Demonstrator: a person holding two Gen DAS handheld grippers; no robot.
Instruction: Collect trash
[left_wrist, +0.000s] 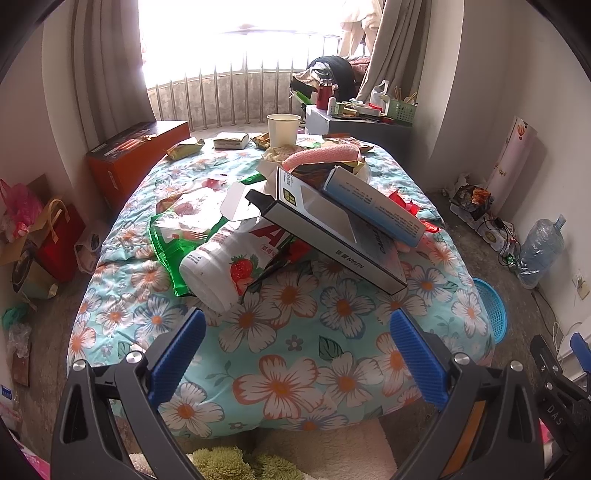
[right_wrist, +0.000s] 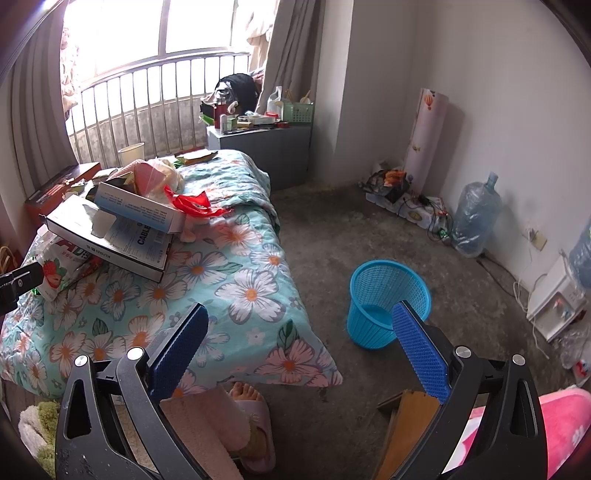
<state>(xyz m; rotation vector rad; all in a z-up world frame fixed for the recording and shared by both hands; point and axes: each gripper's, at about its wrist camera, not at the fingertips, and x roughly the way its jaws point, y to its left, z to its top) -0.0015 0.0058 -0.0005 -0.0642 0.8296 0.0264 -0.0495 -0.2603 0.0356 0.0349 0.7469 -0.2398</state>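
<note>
Both tools stand apart and empty. Left gripper (left_wrist: 297, 338) faces the trash: bottle (left_wrist: 218, 267) and 2 boxes (left_wrist: 332, 225) heaped mid-table (left_wrist: 295, 369), within reach. Right gripper (right_wrist: 301, 336) points toward the floor basket (right_wrist: 388, 295), the likely drop point.

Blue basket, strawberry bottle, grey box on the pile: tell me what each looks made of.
Blue basket: moulded plastic, judging by its uniform colour and open lattice wall.
Strawberry bottle: likely white opaque plastic, smooth with a slight sheen, wrapped in a printed label.
Grey box: probably printed cardboard, given its sharp folded edges and matte faces; the lighter panel on top may be a clear window.
</note>
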